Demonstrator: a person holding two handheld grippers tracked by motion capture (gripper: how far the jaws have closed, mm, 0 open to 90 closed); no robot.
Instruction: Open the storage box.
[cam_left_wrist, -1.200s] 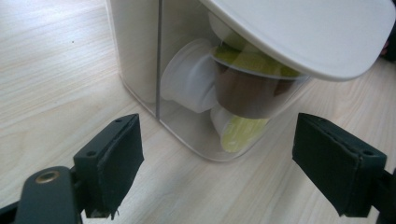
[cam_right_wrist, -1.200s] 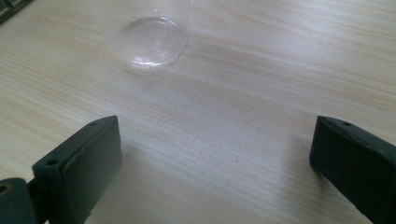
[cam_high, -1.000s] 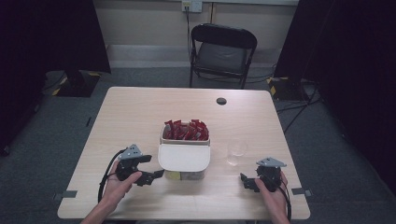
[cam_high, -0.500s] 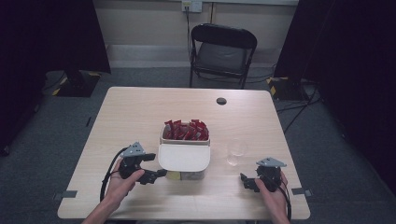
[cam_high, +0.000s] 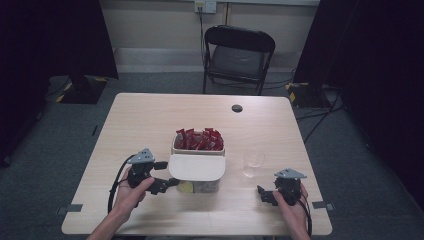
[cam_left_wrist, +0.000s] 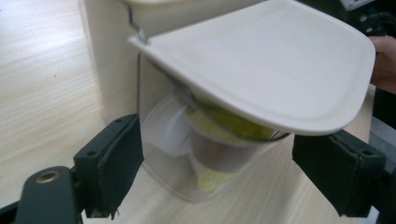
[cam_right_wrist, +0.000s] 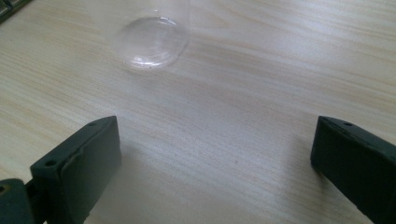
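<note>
Lid (cam_high: 196, 167) of the cream box (cam_high: 198, 150) sits mid-tabletop (cam_high: 150, 120), above a clear cup (cam_left_wrist: 205, 158). We see our left hand-held gripper (cam_high: 161, 176) released, jaws spread either side of it. Our right hand-held gripper (cam_high: 263, 194) is released too, near a glass (cam_high: 253, 163).
</note>
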